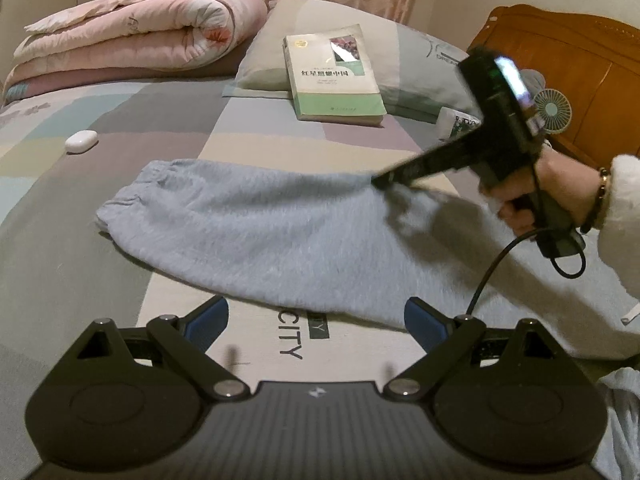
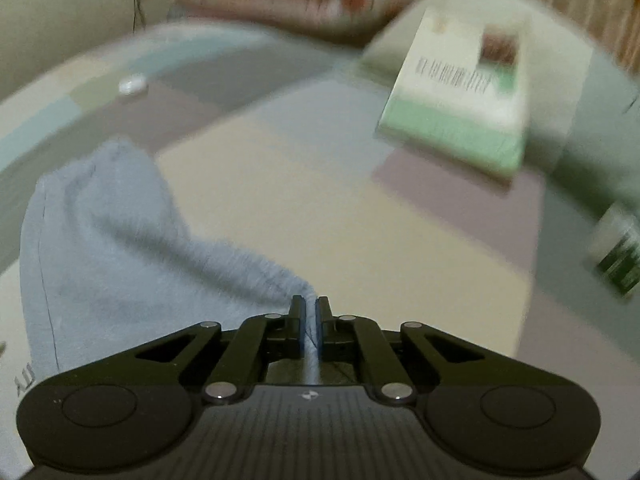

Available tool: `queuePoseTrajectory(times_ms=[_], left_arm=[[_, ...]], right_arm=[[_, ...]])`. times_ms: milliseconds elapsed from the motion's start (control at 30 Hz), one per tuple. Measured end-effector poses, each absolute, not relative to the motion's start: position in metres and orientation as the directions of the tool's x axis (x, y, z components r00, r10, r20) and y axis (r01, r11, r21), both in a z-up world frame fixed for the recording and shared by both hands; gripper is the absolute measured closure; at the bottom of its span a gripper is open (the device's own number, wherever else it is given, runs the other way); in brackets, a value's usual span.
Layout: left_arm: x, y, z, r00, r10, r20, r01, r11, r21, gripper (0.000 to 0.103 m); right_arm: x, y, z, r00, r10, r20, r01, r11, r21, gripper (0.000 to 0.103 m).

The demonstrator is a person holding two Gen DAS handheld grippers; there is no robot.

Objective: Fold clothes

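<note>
Grey garment [image 1: 256,232]: soft fuzzy knit cloth, matt. Bedsheet [image 1: 60,240]: flat woven cloth, matt. Quilt [image 1: 132,36] upper left: puffy stitched fabric. Book [image 1: 332,76]: paper, slight sheen on cover. Headboard [image 1: 580,76] upper right: glossy varnished wood. Left gripper [image 1: 316,324]: matt black plastic w/ metal pins.

The bedsheet [image 1: 240,128] is a patchwork of grey, cream, mauve and pale teal blocks. On it lie light blue-grey trousers [image 1: 256,232], a green-and-white book [image 1: 334,76] (dark lettering) and a pink floral quilt [image 1: 132,36].
</note>
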State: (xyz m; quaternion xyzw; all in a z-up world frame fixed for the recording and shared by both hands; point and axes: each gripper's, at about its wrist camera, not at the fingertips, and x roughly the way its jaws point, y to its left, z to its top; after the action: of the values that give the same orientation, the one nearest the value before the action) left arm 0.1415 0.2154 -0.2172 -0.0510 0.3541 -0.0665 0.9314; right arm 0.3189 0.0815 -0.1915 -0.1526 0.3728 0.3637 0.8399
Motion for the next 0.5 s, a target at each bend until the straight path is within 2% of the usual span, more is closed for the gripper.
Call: queuePoseTrajectory(times_ms=[33,233,333,500], left_arm=[[0.141,0.217,-0.216,0.743,-0.161,-0.650,0.085,0.986,-0.146,0.009],[0.138,0.241,-0.205,0.768,-0.127,-0.628,0.025,0.985,-0.168,0.008],[0.135,0.259,-0.200,0.783,-0.085,-0.616,-0.032,0.984,-0.176,0.009],[0.131,0.284,-0.195,0.795,-0.030,-0.606,-0.103,0.978,-0.184,0.009]], right_arm=[[0.321,0.084,-0.189,0.458,0.500,-0.735,-0.725,0.689,0.017,0.090],[0.336,0.101,-0.177,0.459,0.514,-0.724,-0.725,0.688,0.028,0.083],[0.343,0.110,-0.172,0.459,0.522,-0.719,-0.727,0.686,0.034,0.080],[0.352,0.159,-0.195,0.426,0.520,-0.740,-0.762,0.648,0.016,0.080]])
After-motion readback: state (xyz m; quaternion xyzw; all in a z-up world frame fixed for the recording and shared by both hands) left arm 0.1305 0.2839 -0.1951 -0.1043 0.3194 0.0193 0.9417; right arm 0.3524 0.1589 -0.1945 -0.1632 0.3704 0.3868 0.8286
